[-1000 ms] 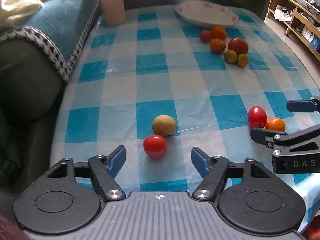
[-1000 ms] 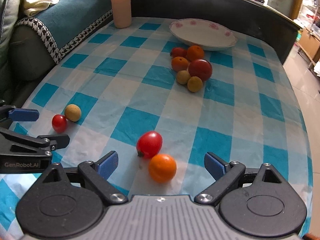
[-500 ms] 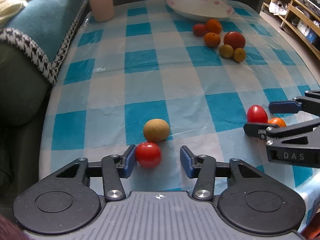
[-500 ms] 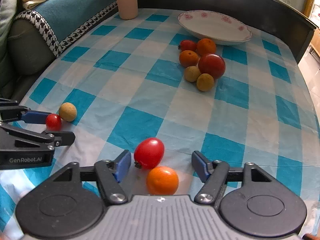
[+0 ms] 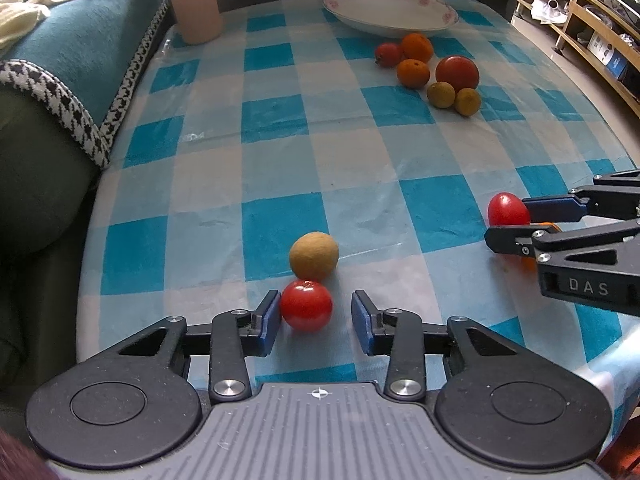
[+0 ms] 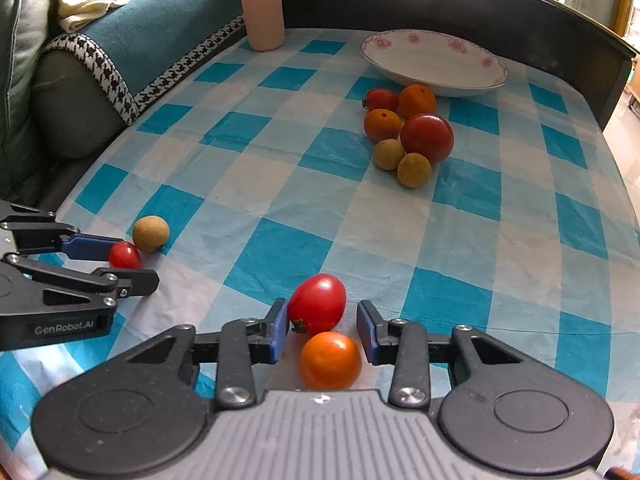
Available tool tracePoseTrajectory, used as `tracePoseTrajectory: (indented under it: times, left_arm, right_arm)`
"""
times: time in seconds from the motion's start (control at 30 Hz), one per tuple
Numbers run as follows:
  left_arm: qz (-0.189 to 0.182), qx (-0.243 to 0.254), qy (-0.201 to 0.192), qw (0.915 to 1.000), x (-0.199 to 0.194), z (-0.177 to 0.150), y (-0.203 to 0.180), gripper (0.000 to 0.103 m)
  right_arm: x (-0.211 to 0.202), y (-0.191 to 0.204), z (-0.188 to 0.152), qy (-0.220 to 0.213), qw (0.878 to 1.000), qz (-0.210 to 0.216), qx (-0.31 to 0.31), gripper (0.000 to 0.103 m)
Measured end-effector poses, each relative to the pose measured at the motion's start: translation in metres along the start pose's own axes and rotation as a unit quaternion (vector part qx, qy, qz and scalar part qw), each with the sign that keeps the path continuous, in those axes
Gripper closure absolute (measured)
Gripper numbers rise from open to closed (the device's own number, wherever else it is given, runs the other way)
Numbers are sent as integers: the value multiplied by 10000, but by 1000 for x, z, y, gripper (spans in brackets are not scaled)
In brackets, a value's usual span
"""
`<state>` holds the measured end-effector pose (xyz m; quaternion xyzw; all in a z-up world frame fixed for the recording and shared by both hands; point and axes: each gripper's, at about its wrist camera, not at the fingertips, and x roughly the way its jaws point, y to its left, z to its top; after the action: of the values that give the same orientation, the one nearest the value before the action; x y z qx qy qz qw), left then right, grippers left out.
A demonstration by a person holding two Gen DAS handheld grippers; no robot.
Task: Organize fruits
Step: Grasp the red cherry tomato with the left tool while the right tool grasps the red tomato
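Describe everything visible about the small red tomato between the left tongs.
The small round red tomato is glossy and smooth, with a pale speck on top. It sits on the blue-and-white checked tablecloth between the open left tongs, against the left blue pad, apart from the other. The tan round fruit sits just behind, seemingly touching.

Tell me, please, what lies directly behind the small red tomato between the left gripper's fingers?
Just behind the small red tomato sits a tan round fruit, touching or nearly touching it. Beyond that is bare checked tablecloth. The tomato hides the fruit's lower edge, so actual contact is uncertain.
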<state>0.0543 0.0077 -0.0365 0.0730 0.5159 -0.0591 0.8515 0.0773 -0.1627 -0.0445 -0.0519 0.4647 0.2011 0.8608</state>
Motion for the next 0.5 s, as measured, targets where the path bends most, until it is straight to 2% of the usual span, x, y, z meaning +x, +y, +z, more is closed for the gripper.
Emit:
tracePoseTrajectory:
  times: [0.2, 0.3, 0.37, 0.43, 0.5]
  left_arm:
    - [46, -86, 15, 10000, 1, -1, 1, 50]
    - [17, -43, 3, 10000, -1, -2, -1, 58]
    - [43, -2, 2, 10000, -2, -2, -3, 67]
    - [70, -20, 4, 10000, -3, 0, -4, 69]
    - [-12, -64, 13, 10000, -4, 2, -4, 70]
  right_arm:
    - [1, 7, -1, 37, 9997, -112, -217, 52]
    - [1, 5, 0, 34, 9998, -77, -188, 52]
    - [0, 3, 0, 54, 9999, -34, -159, 55]
    - [-2, 1, 0, 76, 9999, 54, -89, 61]
    - [-3, -1, 1, 100, 9999, 68, -51, 61]
